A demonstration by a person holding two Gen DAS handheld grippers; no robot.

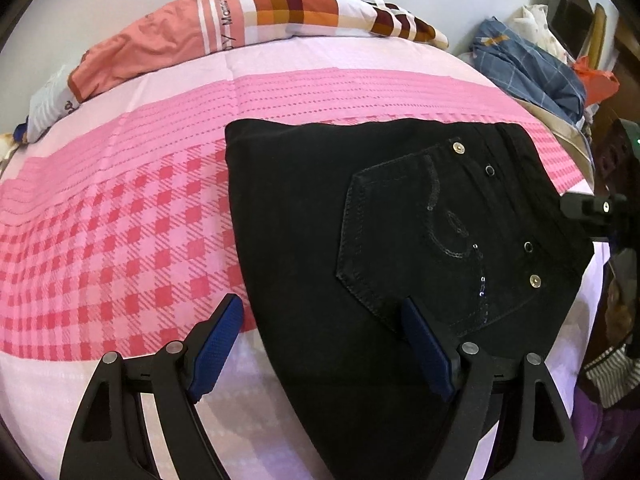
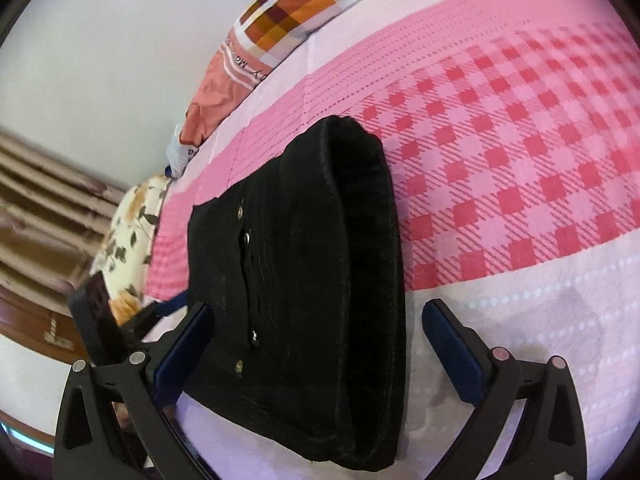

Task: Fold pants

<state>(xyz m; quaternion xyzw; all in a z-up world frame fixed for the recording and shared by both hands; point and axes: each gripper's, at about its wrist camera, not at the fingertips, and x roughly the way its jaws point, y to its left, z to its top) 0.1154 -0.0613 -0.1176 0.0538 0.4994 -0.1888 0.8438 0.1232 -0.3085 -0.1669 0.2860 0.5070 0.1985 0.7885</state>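
Black pants (image 1: 304,216) lie folded into a compact stack on the bed, on the pink checked sheet (image 1: 120,240), back pocket (image 1: 416,248) facing up with its sequin stitching and metal studs showing. In the left wrist view the stack fills centre to 3 o'clock; its far edge runs straight across the striped band of the sheet. Left gripper (image 1: 322,318) is released, jaws wide: left blue pad (image 1: 218,344) sits over the sheet at 7 o'clock just off the pants' edge, right pad (image 1: 426,348) over the black fabric at 5 o'clock below the pocket. Can't tell if either pad touches cloth; nothing is pinched. Part of the other tool's black body pokes in at 3 o'clock, at the pants' waist edge. In the right wrist view the pants (image 2: 304,280) run from centre down to 6 o'clock, thick rolled fold edge on the right side. Right gripper (image 2: 318,318) is released too, spread fully, pads straddling the stack with a clear gap on the right side. Plaid pillow (image 1: 256,20) lies at 12 o'clock by the wall, a heap of blue clothes (image 1: 528,72) at 2 o'clock off the bed corner.
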